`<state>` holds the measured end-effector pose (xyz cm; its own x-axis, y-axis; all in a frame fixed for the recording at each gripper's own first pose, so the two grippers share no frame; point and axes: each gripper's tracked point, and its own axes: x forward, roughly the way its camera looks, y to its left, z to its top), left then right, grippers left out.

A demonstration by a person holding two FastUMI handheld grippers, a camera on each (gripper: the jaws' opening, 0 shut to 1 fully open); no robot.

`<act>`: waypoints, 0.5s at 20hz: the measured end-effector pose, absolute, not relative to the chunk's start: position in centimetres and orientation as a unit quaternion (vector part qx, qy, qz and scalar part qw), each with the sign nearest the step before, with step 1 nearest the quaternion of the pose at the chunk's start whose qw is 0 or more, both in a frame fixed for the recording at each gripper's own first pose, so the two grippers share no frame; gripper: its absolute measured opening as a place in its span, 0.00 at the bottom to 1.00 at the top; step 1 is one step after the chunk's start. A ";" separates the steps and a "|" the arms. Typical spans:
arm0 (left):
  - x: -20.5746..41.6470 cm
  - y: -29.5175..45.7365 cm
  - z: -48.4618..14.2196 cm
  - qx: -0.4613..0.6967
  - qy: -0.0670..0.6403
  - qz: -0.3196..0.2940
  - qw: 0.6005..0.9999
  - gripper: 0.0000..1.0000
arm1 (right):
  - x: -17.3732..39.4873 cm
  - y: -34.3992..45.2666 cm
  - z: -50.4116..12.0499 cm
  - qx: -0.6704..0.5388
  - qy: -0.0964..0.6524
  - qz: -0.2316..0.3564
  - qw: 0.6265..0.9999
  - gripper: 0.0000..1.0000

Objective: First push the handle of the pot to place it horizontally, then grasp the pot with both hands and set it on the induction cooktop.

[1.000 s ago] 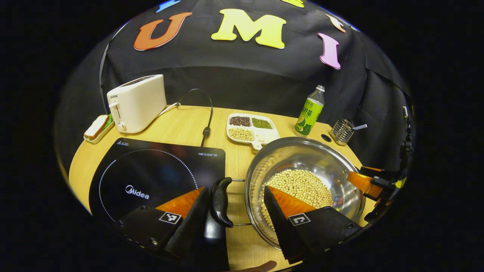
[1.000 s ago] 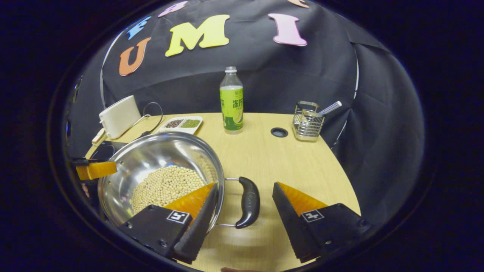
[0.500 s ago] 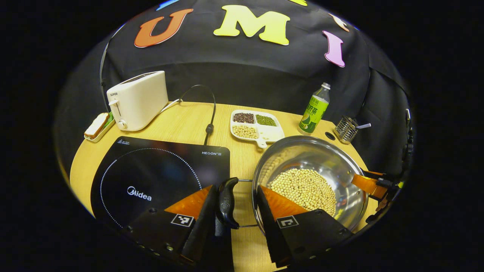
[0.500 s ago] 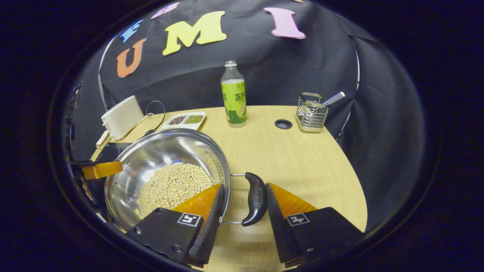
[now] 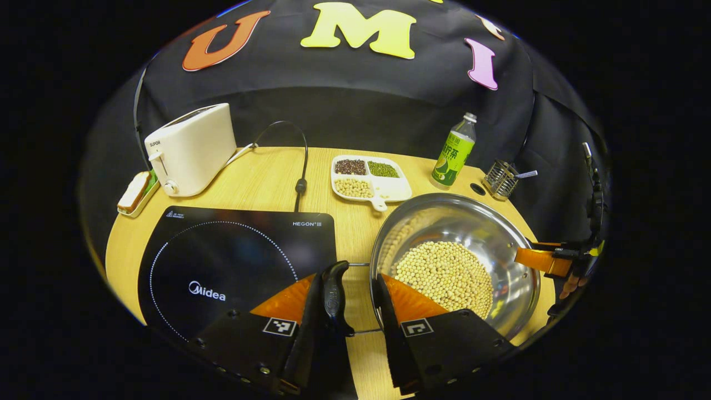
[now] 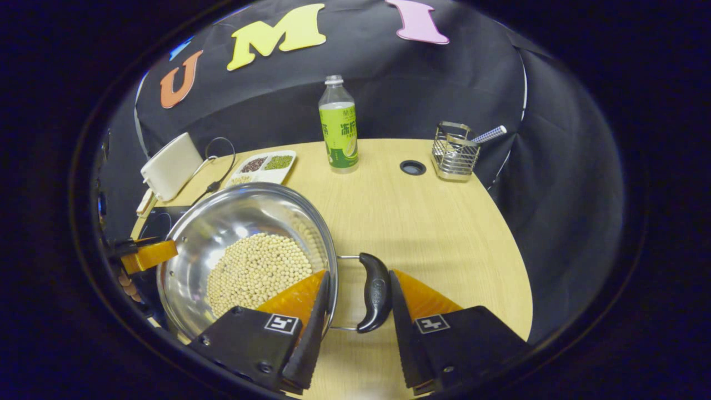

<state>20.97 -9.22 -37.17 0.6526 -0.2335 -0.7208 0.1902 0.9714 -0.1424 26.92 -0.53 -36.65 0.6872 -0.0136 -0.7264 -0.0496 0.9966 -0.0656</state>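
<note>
A steel pot [image 5: 461, 228] of soybeans [image 5: 444, 275] stands on the wooden table, right of the black induction cooktop [image 5: 222, 255]. My left gripper [image 5: 348, 275] is shut across the pot's near side. One finger lies against the outside of the black handle [image 5: 333, 297], the other inside the pot wall. In the right gripper view the pot [image 6: 233, 222] is at lower left. My right gripper [image 6: 360, 272] is shut the same way over the opposite handle [image 6: 375, 291]. Each gripper also appears across the pot: the right one [image 5: 541, 261] and the left one [image 6: 147, 255].
Behind the cooktop stand a white toaster [image 5: 191, 147], a small dish with bread [image 5: 133, 191] and a looping cable [image 5: 300, 166]. A divided tray of beans [image 5: 369, 178], a green bottle [image 5: 454, 153] and a wire holder [image 5: 500, 179] line the back. A hand [image 5: 569, 283] holds the right gripper.
Both grippers, wide open around the handles a second ago, have closed in on them. Both views have shifted a little, so the back of the table sits higher in each.
</note>
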 end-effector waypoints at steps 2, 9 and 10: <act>20.4 -9.1 -36.7 -0.039 0.396 -0.113 0.910 0.53 | 26.3 -0.3 -36.1 -0.029 0.397 0.011 0.917 0.60; 17.5 -9.1 -31.2 -0.058 0.355 -0.123 0.925 0.53 | 22.6 -0.4 -31.5 -0.015 0.375 0.016 0.927 0.58; 17.2 -9.1 -30.6 -0.059 0.354 -0.124 0.925 0.53 | 22.1 -0.2 -30.9 -0.011 0.374 0.016 0.927 0.59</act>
<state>17.22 -9.07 -30.64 0.7188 -0.2706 -0.6404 0.1865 0.9624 -0.1973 22.13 -0.24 -30.94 0.7197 0.0215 -0.6939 -0.0386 0.9992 -0.0091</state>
